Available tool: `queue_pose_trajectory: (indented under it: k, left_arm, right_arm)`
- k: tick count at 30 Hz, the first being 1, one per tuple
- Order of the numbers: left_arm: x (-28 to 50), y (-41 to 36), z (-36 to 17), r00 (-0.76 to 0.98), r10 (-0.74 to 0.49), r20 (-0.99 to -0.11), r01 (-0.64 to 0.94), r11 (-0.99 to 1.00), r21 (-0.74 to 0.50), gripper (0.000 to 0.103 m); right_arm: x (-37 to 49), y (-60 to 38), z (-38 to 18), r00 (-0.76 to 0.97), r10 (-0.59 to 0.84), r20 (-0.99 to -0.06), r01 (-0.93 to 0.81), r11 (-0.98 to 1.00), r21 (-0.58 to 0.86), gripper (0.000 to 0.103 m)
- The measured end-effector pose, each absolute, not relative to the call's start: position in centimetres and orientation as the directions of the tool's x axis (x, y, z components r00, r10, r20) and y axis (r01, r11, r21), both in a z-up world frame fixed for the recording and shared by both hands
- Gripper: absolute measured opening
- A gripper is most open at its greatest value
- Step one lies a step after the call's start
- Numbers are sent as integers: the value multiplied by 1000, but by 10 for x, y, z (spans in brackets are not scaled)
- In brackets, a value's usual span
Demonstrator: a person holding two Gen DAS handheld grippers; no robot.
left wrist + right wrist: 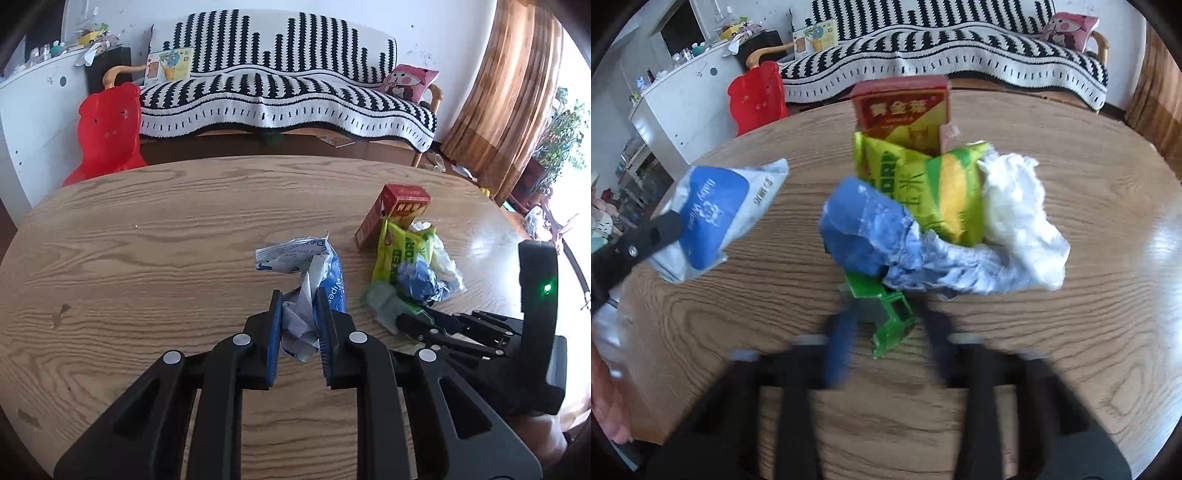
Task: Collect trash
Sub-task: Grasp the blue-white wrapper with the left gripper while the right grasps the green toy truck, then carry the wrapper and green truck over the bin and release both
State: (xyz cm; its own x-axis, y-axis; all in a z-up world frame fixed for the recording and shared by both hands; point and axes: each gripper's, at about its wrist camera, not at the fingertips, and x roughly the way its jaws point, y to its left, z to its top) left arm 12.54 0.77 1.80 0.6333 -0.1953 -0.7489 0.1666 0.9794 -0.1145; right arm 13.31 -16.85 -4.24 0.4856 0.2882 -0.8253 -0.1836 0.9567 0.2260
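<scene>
Both wrist views look steeply down along their fingers, close over the table [147, 229]. Both face the sofa [288, 92] and share the trash pile [923, 206].

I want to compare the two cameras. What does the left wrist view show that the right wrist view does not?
Only the left wrist view: the left gripper shut on the baby wipes packet, with a curtain at the right. Only the right wrist view: the blurred right gripper around a green wrapper. Both: the wooden table, red box, yellow-green bag and striped sofa.
</scene>
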Motion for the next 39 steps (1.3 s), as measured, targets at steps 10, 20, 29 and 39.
queue_pose_trajectory:
  k: [10, 20, 29, 39]
  left_arm:
    - [114, -27, 33, 654, -225, -722, 197, 972, -125, 17]
    - [78, -146, 54, 628, -377, -681, 392, 909, -142, 17]
    - [8, -319, 43, 475, -557, -681, 670, 731, -131, 17]
    - [-83, -480, -21, 213, -621, -754, 861, 484, -155, 17]
  right_arm:
    - [76, -194, -6, 486, 383, -785, -268, 921, 284, 20]
    - [-3, -383, 22, 620, 136, -773, 55, 975, 216, 20]
    - [-113, -559, -1, 567, -107, -817, 424, 888, 178, 20]
    - [-206, -668, -48, 426, -199, -883, 642, 754, 139, 20]
